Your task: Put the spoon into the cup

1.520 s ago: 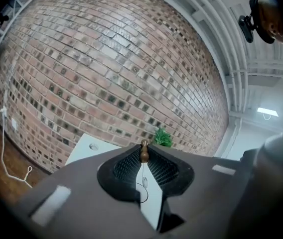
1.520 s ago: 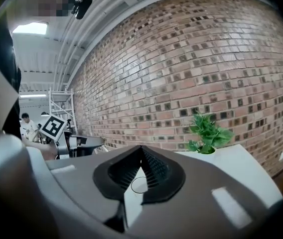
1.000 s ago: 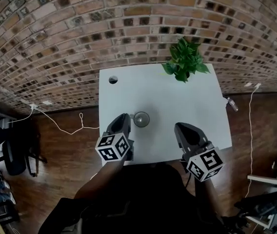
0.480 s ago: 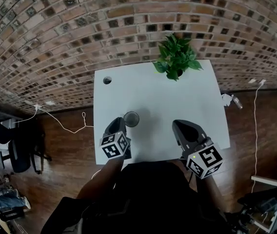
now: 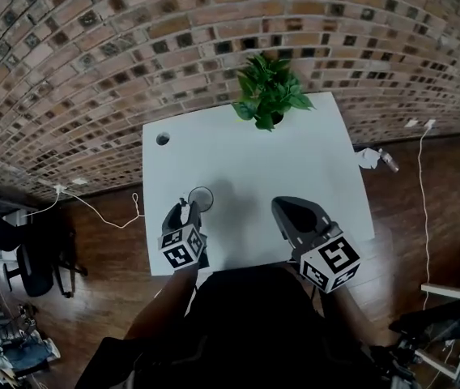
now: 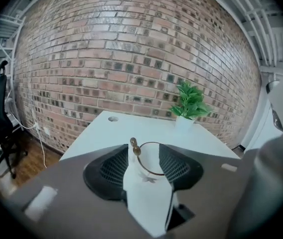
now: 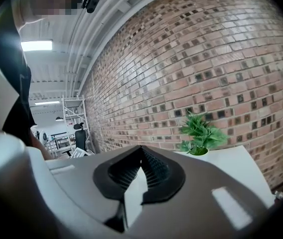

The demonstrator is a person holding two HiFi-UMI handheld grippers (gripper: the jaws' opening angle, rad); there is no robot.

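A clear glass cup [image 5: 201, 198] stands on the white table [image 5: 254, 152] near its front left. In the left gripper view the cup [image 6: 147, 166] sits between the jaws. The spoon's brown handle end [image 6: 134, 146] sticks up over its left rim. My left gripper [image 5: 188, 210] [image 6: 145, 156] is open. Its jaws have just been opening, and the pads stand clear of the cup on both sides. My right gripper [image 5: 288, 211] [image 7: 141, 151] hovers over the table's front right, shut, with nothing in it.
A potted green plant [image 5: 268, 96] [image 6: 190, 103] [image 7: 201, 133] stands at the table's far edge. A round cable hole [image 5: 163, 138] is at the far left corner. A brick wall runs behind. A white cable [image 5: 92, 205] and an office chair [image 5: 19, 254] are on the wood floor at left.
The left gripper's jaws have spread apart and it has sunk toward the table beside the cup. The right gripper has drifted a little to the left. The head view has shifted.
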